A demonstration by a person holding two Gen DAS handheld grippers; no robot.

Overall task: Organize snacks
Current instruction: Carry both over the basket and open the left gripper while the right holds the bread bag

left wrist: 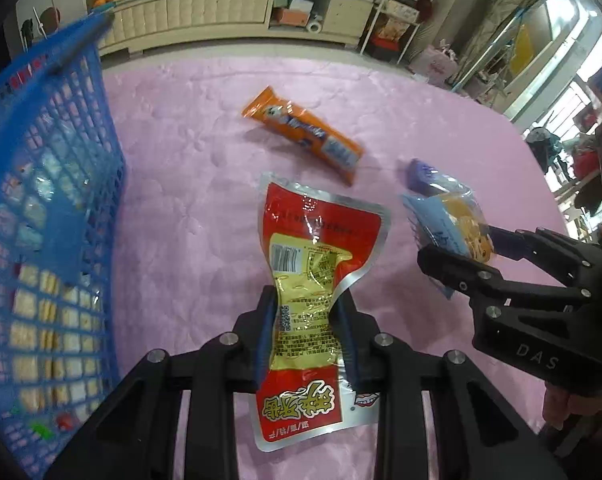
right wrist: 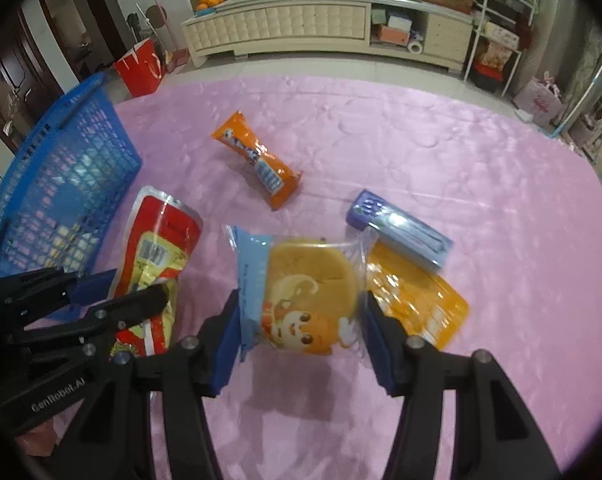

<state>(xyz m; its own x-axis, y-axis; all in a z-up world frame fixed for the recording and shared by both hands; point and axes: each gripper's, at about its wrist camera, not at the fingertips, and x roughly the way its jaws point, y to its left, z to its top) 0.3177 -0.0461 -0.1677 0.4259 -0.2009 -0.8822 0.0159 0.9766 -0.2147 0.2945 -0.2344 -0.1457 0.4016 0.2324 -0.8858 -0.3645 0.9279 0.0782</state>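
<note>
The left gripper [left wrist: 307, 332] has its blue pads pressed narrow on the waist of a red and yellow foil snack pouch with a silver edge [left wrist: 317, 272]. The foil is pinched in between them, so the pouch is held firmly, and its printed end hangs toward the camera. The grip is at the thin middle, probably because the filled ends are too thick to hold well.

The right gripper [right wrist: 301, 332] holds a round golden cake in a clear and light blue plastic wrapper with a cartoon face [right wrist: 301, 300]. Its jaws stand at a middle width and the blue pads touch both sides of the wrapper. A shadow lies on the cloth under the cake, so I judge that it is lifted. The wide grip seems to suit a soft cake that should not be crushed.

Just behind the cake lie a flat orange sachet [right wrist: 421, 304] and a purple rectangular box [right wrist: 397, 228], the box partly on the sachet. Farther away lies a long orange wrapped biscuit roll [right wrist: 261, 164] alone on the pink quilted tablecloth [right wrist: 461, 152].

At the left side stands a blue plastic lattice basket [left wrist: 49, 216], with pale crackers already visible through its wall. Both held snacks are probably going there.
</note>
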